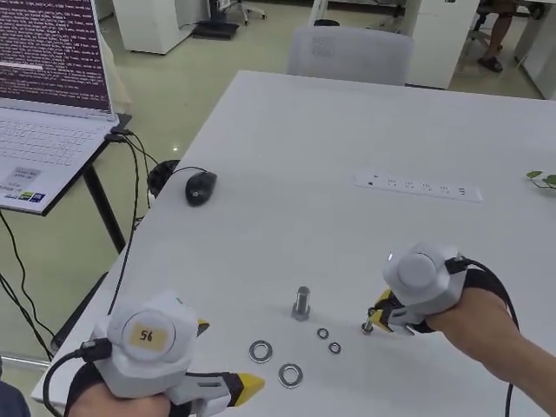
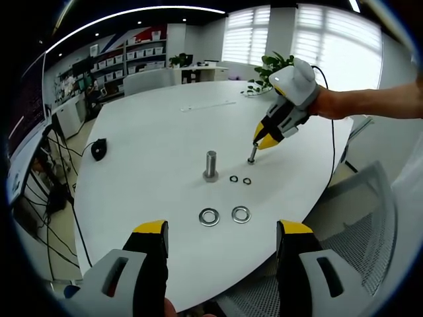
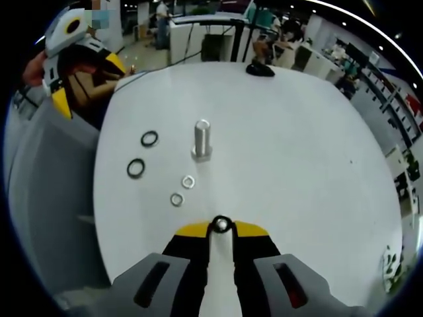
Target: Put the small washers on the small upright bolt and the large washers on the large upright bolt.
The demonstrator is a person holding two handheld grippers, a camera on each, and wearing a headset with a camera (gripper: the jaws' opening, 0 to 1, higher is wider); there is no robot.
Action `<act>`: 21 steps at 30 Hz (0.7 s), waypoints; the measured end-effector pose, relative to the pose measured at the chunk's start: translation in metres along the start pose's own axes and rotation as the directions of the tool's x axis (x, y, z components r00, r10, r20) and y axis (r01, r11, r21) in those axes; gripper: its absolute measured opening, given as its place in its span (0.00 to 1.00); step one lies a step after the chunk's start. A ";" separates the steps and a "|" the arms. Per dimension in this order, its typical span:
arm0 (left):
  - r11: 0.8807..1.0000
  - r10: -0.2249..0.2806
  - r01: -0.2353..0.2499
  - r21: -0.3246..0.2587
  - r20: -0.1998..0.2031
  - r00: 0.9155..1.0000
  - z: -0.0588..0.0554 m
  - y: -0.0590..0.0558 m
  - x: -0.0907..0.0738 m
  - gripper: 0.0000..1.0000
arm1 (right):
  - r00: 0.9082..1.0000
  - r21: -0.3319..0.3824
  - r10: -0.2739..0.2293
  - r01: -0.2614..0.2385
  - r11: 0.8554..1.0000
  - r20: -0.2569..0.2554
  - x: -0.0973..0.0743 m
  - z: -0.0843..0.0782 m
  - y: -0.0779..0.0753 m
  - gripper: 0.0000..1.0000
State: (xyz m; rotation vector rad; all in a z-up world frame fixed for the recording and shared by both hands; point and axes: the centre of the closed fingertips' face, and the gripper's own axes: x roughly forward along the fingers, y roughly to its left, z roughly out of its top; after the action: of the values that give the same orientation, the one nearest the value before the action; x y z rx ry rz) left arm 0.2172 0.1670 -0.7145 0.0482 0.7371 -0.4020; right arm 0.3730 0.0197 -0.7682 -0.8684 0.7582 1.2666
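Observation:
The large bolt [image 1: 301, 304] [image 2: 211, 164] [image 3: 201, 140] stands upright on the white table [image 1: 287, 174]. Two small washers [image 1: 323, 334] [image 2: 234, 178] [image 3: 188, 181] lie flat just in front of it. Two large washers [image 1: 261, 351] [image 2: 209, 216] [image 3: 135, 168] lie nearer the front edge. My right gripper [image 1: 375, 317] [image 2: 261, 140] [image 3: 221, 228] is shut on the small bolt [image 1: 368, 326] [image 2: 252, 155] [image 3: 221, 225], whose lower end touches the table right of the small washers. My left gripper [image 1: 226, 358] [image 2: 221, 231] is open and holds nothing, near the front edge beside the large washers.
A black mouse [image 1: 201, 186] with its cable lies at the table's left side. A white power strip [image 1: 417, 187] lies further back on the right. A laptop [image 1: 43, 87] sits on a stand off the left edge. A grey chair [image 1: 347, 54] stands behind the table.

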 end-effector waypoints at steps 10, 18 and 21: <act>1.000 0.005 -0.005 -0.005 0.001 1.000 -0.001 0.001 -0.001 0.66 | 1.000 0.010 0.014 -0.013 1.000 -0.021 0.010 -0.007 0.001 0.14; 1.000 0.008 -0.008 -0.008 0.001 1.000 -0.002 0.002 -0.002 0.66 | 0.999 0.071 0.033 -0.032 0.997 -0.015 0.017 -0.016 0.004 0.16; 1.000 0.009 -0.009 -0.010 0.001 1.000 -0.003 0.002 -0.002 0.66 | 0.999 0.087 0.034 -0.032 0.996 -0.024 0.019 -0.025 0.006 0.16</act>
State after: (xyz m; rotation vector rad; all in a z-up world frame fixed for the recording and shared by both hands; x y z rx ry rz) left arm 0.2148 0.1706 -0.7152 0.0414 0.7380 -0.3899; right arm 0.3694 0.0069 -0.7974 -0.8057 0.8442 1.2446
